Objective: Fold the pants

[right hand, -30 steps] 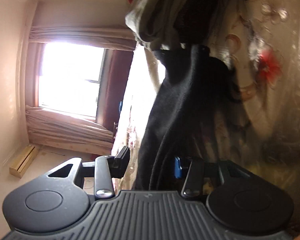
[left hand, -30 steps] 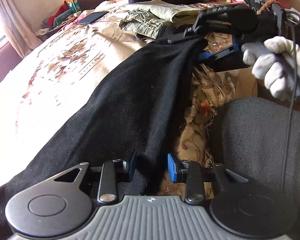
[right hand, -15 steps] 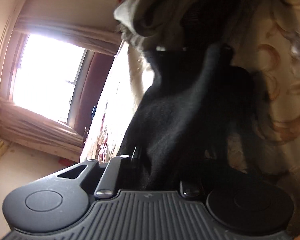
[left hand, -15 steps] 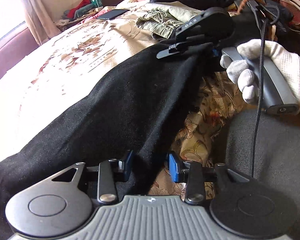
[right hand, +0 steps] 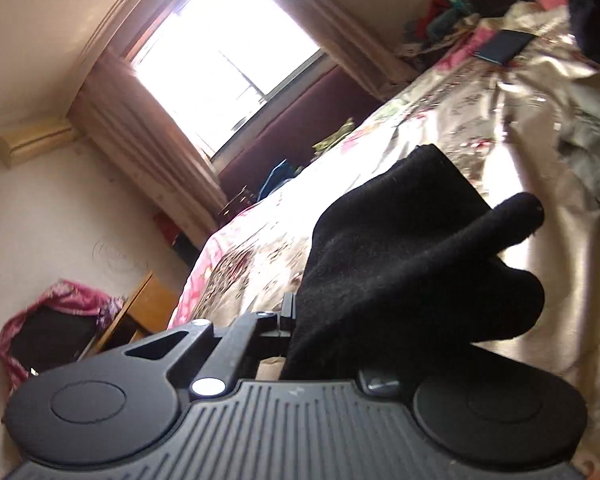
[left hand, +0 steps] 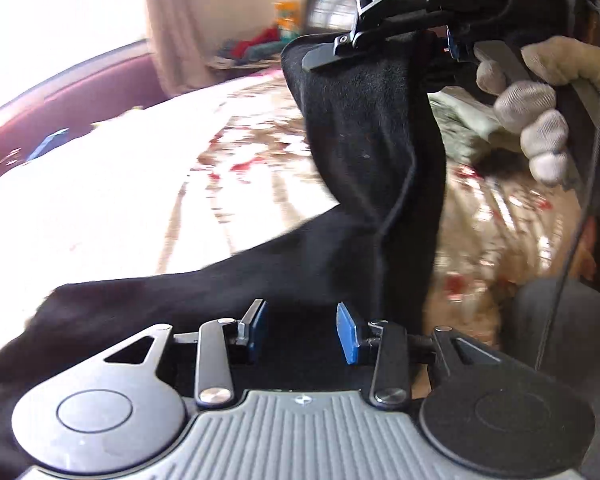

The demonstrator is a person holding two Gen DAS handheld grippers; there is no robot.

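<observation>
The black pants (left hand: 372, 152) lie across the flowered bedspread (left hand: 140, 200), with one end lifted into the air. A white-gloved hand (left hand: 540, 112) holds my right gripper (left hand: 340, 60) at the top right. Its jaws are closing, and the pads pinch that raised end. In the right wrist view the cloth (right hand: 400, 248) bunches out from between the fingers of the right gripper (right hand: 328, 340) and hides the right finger. My left gripper (left hand: 300, 332) hovers low over the part still on the bed. Its blue pads (left hand: 346, 336) stand apart, with black cloth under the gap.
A grey-green garment (right hand: 592, 152) and more heaped clothes lie at the far end of the bed. A dark phone (right hand: 504, 46) rests near the headboard. A bright window with curtains (right hand: 228, 52) is on the left. A dark grey padded surface (left hand: 572, 340) sits at the lower right.
The right gripper closed on the pants' end, rolled and rose, pulling that end up off the bed. The left gripper swung toward the window side, its pads still apart.
</observation>
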